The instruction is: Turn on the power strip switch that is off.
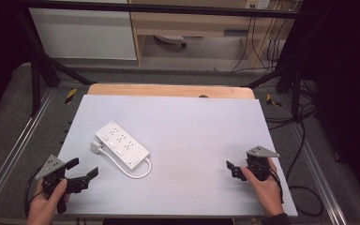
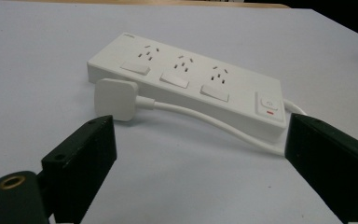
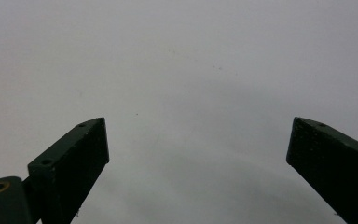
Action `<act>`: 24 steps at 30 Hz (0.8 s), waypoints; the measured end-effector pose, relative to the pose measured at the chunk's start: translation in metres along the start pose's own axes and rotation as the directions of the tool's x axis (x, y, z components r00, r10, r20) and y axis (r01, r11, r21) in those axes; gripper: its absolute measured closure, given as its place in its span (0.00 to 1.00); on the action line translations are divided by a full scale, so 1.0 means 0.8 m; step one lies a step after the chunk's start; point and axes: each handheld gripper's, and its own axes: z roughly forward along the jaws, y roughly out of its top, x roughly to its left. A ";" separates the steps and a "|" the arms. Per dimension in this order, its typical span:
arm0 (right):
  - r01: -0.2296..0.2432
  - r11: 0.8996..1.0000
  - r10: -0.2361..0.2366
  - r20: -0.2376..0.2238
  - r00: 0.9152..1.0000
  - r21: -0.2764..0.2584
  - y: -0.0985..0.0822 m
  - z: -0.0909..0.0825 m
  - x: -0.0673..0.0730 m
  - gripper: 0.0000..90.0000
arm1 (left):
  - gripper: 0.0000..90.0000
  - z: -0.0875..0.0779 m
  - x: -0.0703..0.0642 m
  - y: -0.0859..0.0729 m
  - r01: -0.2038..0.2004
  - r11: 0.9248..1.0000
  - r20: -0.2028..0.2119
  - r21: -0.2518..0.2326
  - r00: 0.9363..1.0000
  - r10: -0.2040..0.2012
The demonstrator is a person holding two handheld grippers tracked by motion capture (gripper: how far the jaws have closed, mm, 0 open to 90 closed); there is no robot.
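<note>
White power strip (image 1: 122, 144) lies left of centre on the counter (image 1: 192, 126), its plug (image 1: 96, 147) and cord (image 1: 138, 171) alongside. Left gripper (image 1: 83, 168), lower left, fingers spread, empty, near the strip. Right gripper (image 1: 231, 169), lower right, fingers apart over bare counter.

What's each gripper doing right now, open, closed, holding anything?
Left gripper: open, holding nothing, aimed at the power strip.
Right gripper: open, holding nothing, over the bare table.
</note>
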 end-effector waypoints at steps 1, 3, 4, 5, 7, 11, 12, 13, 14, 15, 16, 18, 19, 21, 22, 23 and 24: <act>-0.002 1.000 0.002 -0.004 1.000 -0.001 0.000 0.000 0.000 0.07 | 0.10 0.000 0.000 0.000 -0.002 1.000 0.002 -0.001 1.000 0.002; -0.001 1.000 0.001 -0.005 1.000 0.000 0.001 0.001 0.000 0.07 | 0.10 0.000 0.000 0.001 -0.005 1.000 0.007 -0.002 1.000 0.005; 0.003 1.000 -0.003 -0.006 1.000 -0.003 0.001 0.001 0.000 0.07 | 0.10 0.000 0.000 0.001 -0.005 1.000 0.008 -0.001 1.000 0.005; 0.000 1.000 -0.001 -0.010 1.000 -0.006 0.001 0.001 0.000 0.06 | 0.10 -0.001 0.000 0.001 -0.003 1.000 0.007 -0.004 1.000 0.003; 0.005 1.000 -0.005 -0.015 1.000 -0.011 0.002 0.000 0.000 0.06 | 0.10 -0.001 0.000 0.001 -0.003 1.000 0.006 -0.006 1.000 0.003; 0.001 1.000 -0.002 -0.024 1.000 -0.027 0.003 -0.002 0.001 0.06 | 0.10 -0.001 0.000 0.001 -0.005 1.000 0.012 -0.004 1.000 0.005; 0.001 1.000 -0.002 -0.024 1.000 -0.027 0.003 -0.002 0.001 0.06 | 0.10 -0.001 0.000 0.001 -0.005 1.000 0.012 -0.004 1.000 0.005; 0.003 0.999 -0.004 -0.030 1.000 -0.040 0.004 -0.002 0.001 0.05 | 0.10 -0.001 0.000 0.001 -0.006 1.000 0.013 0.000 1.000 0.006; -0.002 0.999 0.001 -0.032 0.999 -0.043 0.004 -0.003 0.001 0.05 | 0.10 -0.001 -0.001 0.001 -0.006 1.000 0.012 0.001 1.000 0.006; -0.005 0.999 0.004 -0.037 0.999 -0.044 0.005 -0.003 0.001 0.05 | 0.10 -0.001 -0.001 0.001 -0.007 1.000 0.012 0.001 1.000 0.007; -0.005 0.999 0.003 -0.041 0.999 -0.044 0.005 -0.003 0.001 0.05 | 0.10 -0.001 0.000 0.001 -0.004 1.000 0.013 0.001 1.000 0.004; -0.002 0.999 0.000 -0.044 0.999 -0.046 0.007 -0.004 0.001 0.05 | 0.10 -0.001 0.000 0.001 -0.005 1.000 0.012 0.006 1.000 0.005; -0.007 0.999 0.004 -0.046 0.999 -0.047 0.007 -0.004 0.002 0.05 | 0.10 -0.001 0.001 0.001 -0.002 1.000 0.013 0.009 1.000 0.002; -0.009 0.999 0.007 -0.049 0.999 -0.048 0.008 -0.005 0.002 0.05 | 0.09 -0.001 0.001 0.001 0.001 1.000 0.018 0.011 1.000 -0.001; -0.009 0.999 0.006 -0.052 0.999 -0.047 0.008 -0.005 0.003 0.05 | 0.09 -0.001 0.001 0.002 0.003 1.000 0.020 0.009 1.000 -0.003; -0.012 0.999 0.009 -0.057 0.998 -0.044 0.009 -0.005 0.003 0.05 | 0.09 -0.001 0.000 0.002 0.002 1.000 0.022 0.006 1.000 -0.002; -0.011 0.999 0.008 -0.058 0.998 -0.043 0.009 -0.005 0.004 0.05 | 0.09 -0.001 -0.001 0.003 0.002 1.000 0.032 0.007 0.999 -0.002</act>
